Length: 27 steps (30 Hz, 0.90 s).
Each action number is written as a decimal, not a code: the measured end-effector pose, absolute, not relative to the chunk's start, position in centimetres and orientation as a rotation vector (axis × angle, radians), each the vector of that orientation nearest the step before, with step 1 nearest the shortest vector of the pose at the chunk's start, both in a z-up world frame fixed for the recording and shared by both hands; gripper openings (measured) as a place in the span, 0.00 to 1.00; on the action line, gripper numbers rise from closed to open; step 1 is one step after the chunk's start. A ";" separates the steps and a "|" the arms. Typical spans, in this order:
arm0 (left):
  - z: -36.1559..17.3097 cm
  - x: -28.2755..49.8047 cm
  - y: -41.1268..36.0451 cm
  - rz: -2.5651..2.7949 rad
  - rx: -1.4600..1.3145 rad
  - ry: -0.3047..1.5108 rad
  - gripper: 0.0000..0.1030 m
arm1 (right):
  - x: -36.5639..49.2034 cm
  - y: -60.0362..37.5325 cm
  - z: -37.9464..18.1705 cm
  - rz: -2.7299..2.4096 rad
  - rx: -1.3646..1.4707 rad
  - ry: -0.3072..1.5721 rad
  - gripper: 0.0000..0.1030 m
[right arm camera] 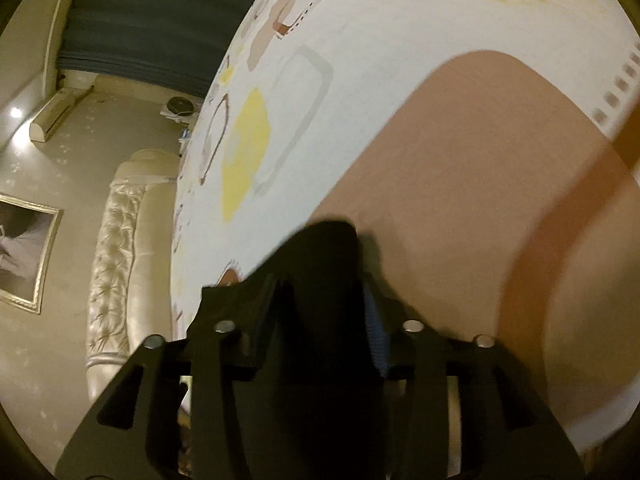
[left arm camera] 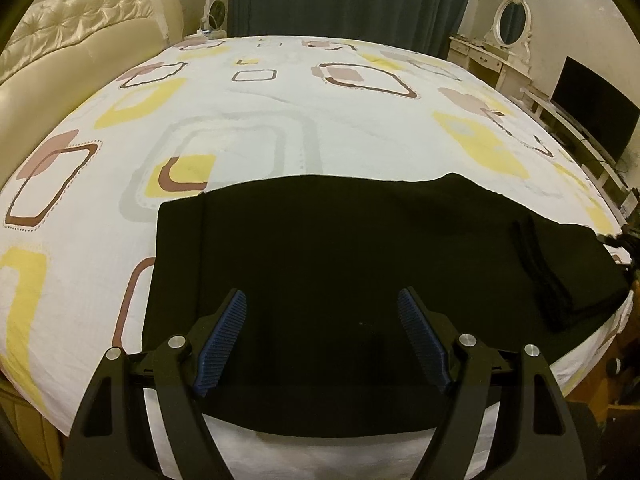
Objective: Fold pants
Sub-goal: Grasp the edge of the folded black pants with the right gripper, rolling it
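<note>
Left hand-held gripper [left arm camera: 322, 320], left wrist view: jaws wide, nothing between the pads; it hovers over the near part of the black pants [left arm camera: 360, 264]. Pants lie flat across the near edge of the bed [left arm camera: 280, 128], apparently already doubled; ribbed band at the far right end [left arm camera: 536, 264]. Approx. mid-task, by judgement.

Right hand-held gripper [right arm camera: 320, 276], right wrist view: jaws narrow, with a bunch of black cloth filling the gap. Pads appear to press on it, so read as holding the pants' end; blur limits certainty. Camera sits low and rolled, close to the patterned sheet.

Procedure, step in hand: carry the gripped end across w/o dragging lower layers, align edges, then release. Left could pin the fold line.

View diffs: left wrist view shows the garment's outline & layout, not the grip. Right wrist view shows the grip only; garment layout is hidden.
</note>
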<state>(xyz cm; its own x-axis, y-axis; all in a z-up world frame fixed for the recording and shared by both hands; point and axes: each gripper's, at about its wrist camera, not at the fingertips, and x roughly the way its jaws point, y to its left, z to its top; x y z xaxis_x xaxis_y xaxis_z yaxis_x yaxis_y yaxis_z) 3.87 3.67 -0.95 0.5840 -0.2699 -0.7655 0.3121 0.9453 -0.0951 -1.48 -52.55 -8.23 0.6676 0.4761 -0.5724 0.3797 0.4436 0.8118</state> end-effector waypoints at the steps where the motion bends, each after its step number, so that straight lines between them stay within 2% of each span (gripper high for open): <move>1: -0.8 3.8 3.6 -0.341 0.053 0.879 0.75 | -2.6 -52.4 -8.1 0.085 1.158 0.887 0.47; 5: -0.5 3.9 3.6 -0.348 0.043 0.872 0.75 | -6.3 -51.4 -8.5 0.136 1.191 0.888 0.53; 9: -0.4 3.9 3.6 -0.345 0.050 0.870 0.75 | -8.1 -50.3 -9.4 0.162 1.206 0.891 0.51; 11: -0.4 4.0 3.6 -0.344 0.052 0.870 0.75 | -8.4 -50.2 -9.8 0.152 1.182 0.907 0.27; 14: -0.4 3.8 3.6 -0.343 0.058 0.863 0.75 | -8.6 -50.0 -10.4 0.098 1.137 0.933 0.20; 18: -0.5 4.0 3.6 -0.347 0.049 0.866 0.75 | -8.6 -49.6 -10.1 0.075 1.088 0.931 0.21; 22: -0.8 4.1 3.9 -0.352 0.040 0.882 0.75 | -9.6 -49.9 -8.8 0.053 1.101 0.901 0.32; 24: -0.8 4.1 4.0 -0.346 0.043 0.877 0.75 | -10.4 -50.4 -7.0 -0.041 1.044 0.885 0.34; 27: -0.8 4.4 4.3 -0.342 0.024 0.880 0.75 | -11.9 -50.6 -3.6 -0.109 1.027 0.753 0.40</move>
